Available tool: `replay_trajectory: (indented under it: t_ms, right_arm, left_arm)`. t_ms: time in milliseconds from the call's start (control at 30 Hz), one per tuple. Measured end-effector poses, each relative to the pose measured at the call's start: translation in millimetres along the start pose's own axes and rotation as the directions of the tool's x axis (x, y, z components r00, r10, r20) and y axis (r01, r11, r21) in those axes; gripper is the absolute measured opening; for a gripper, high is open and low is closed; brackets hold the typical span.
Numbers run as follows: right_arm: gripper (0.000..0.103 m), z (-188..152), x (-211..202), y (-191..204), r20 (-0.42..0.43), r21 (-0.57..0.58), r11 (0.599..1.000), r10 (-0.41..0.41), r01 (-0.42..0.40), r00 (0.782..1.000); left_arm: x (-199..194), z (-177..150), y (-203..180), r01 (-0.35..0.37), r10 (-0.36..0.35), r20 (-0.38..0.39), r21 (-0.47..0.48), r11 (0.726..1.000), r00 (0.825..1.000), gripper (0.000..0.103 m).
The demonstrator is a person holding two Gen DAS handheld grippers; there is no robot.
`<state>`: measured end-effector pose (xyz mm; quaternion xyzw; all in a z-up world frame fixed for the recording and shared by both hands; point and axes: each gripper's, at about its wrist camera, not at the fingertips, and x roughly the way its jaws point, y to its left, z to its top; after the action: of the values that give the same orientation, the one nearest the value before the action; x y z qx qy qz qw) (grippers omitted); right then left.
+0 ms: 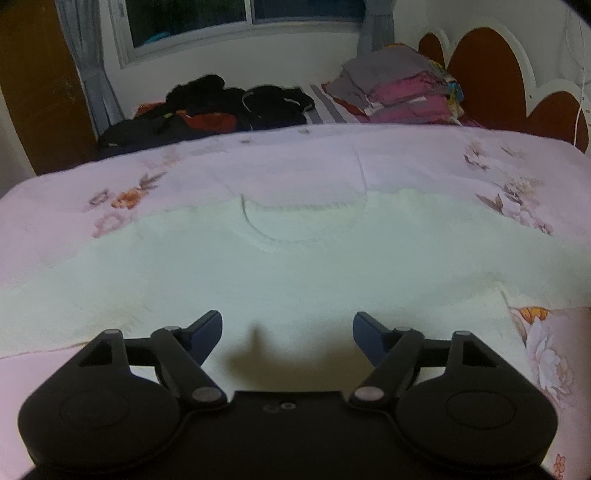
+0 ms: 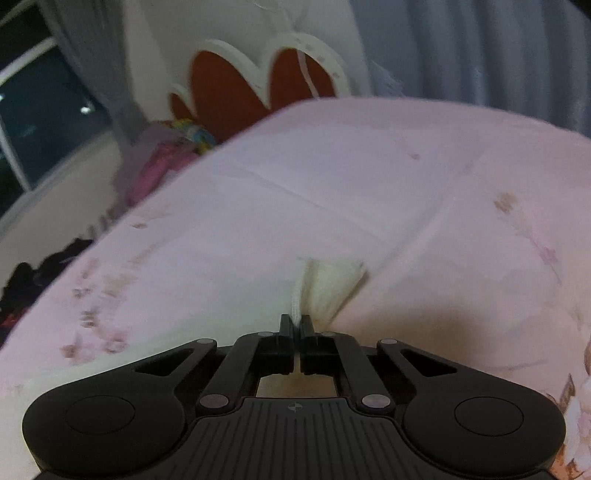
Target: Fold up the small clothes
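Note:
A pale cream garment [image 1: 295,266] lies spread flat across the pink floral bedspread [image 1: 74,221], its curved neckline toward the far side. My left gripper [image 1: 287,328] hovers low over the garment's near part, jaws apart, with only flat cloth below them. In the right wrist view, my right gripper [image 2: 295,323] is shut on a bunched edge of the cream garment [image 2: 328,284], which rises in a small fold from between the pads over the bedspread [image 2: 406,184].
A heap of dark clothes [image 1: 221,107] lies at the far left of the bed. A stack of folded grey and pink clothes [image 1: 399,88] sits at the far right by the scalloped headboard [image 1: 487,74]. A window [image 1: 221,18] and curtains are behind.

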<state>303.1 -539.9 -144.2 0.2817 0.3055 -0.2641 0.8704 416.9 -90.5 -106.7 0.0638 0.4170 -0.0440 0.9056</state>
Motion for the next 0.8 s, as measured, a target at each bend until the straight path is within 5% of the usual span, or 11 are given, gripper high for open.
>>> replay_trajectory:
  t_ms: [233,467,800]
  right_arm:
    - [0.002,-9.4,-42.2,101.8,0.033,-0.155,0.965,0.221,-0.214,0.975]
    - [0.002,-75.9,-69.2,239.5,-0.084,-0.268,0.852,0.444,-0.449,0.892]
    - [0.002,-216.7,-62.3,369.4,-0.393,-0.328,0.719,0.486,-0.613,0.781]
  left_arm:
    - [-17.5,5.3,39.0,0.0,0.003,0.042,-0.062,0.998,0.999,0.078]
    - [-28.4,-5.3,101.5,-0.03,0.037,0.053,-0.126,0.992,0.998,0.079]
    - [-32.7,-19.3,171.7,-0.037,0.047,0.042,-0.213,0.976,0.998,0.081]
